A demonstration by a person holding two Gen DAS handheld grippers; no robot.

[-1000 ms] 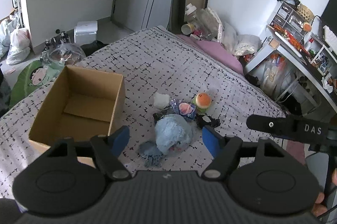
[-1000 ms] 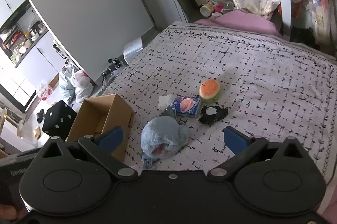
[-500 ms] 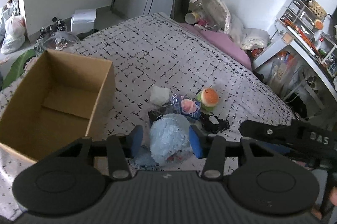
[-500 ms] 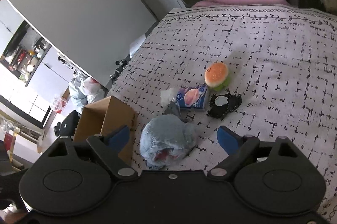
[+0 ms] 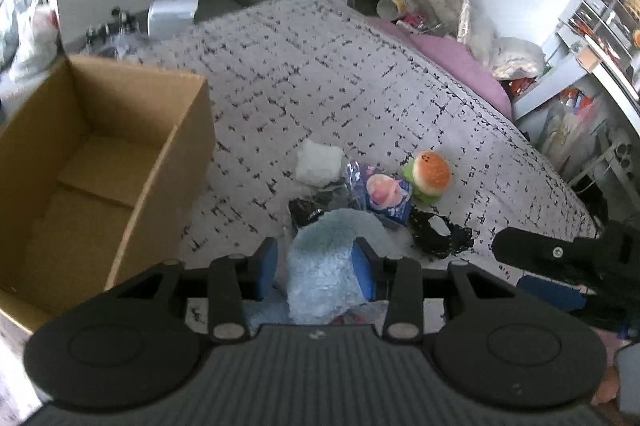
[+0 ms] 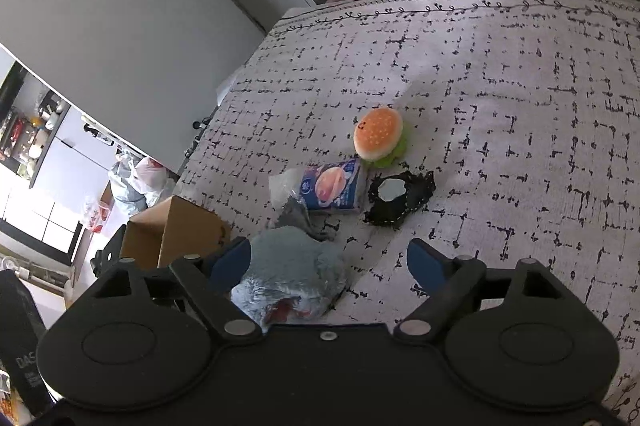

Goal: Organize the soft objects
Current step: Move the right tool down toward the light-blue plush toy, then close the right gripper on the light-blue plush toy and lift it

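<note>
A fluffy light-blue plush point(image 5: 324, 266) lies on the patterned bedspread, with my left gripper point(image 5: 314, 266) around it. Its jaws are closing: the right pad touches the fluff and the left pad stands a sliver off. My right gripper point(image 6: 328, 264) hovers over the same plush point(image 6: 288, 274), which sits by its left finger; these jaws are closing too, still wide. Behind the plush lie a burger toy point(image 5: 430, 174) point(image 6: 378, 140), a blue packet point(image 5: 386, 194) point(image 6: 334, 186), a black lace piece point(image 5: 438, 232) point(image 6: 400, 198) and a white wad point(image 5: 318, 166).
An open cardboard box point(image 5: 192, 130) point(image 6: 180, 230) with nothing inside stands on the bed left of the pile. One of the right gripper's fingers point(image 5: 556, 252) reaches in from the right of the left wrist view. A pink pillow point(image 5: 460, 66) and clutter lie beyond the bed's far edge.
Both grippers have sunk toward the blue plush. The left jaws have narrowed from wide to close around it. The right jaws have narrowed a little and its view has rolled.
</note>
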